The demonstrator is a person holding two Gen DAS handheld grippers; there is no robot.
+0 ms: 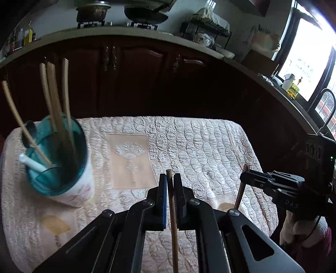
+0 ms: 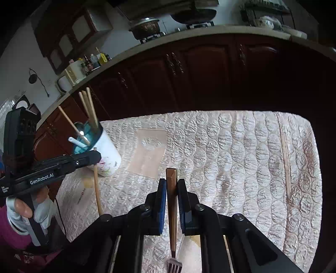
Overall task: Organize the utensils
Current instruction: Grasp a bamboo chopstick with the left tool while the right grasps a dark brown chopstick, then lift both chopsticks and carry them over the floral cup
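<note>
This is a home kitchen. Dark wooden cabinets (image 1: pixel 134 63) with ornate handles run under a pale worktop (image 2: pixel 189 35) that carries pots (image 1: pixel 93 10), a wok (image 1: pixel 146 13), a dish rack (image 1: pixel 206 27) and condiment bottles (image 2: pixel 94 59). A window (image 1: pixel 304 56) lights the worktop's right end, and a quilted cloth (image 2: pixel 241 151) covers the table in front.

You could read "GenRobot.AI" in white on the left gripper (image 2: pixel 95 156) body; "DAS" was embossed on the right gripper (image 1: pixel 244 176) body.
</note>
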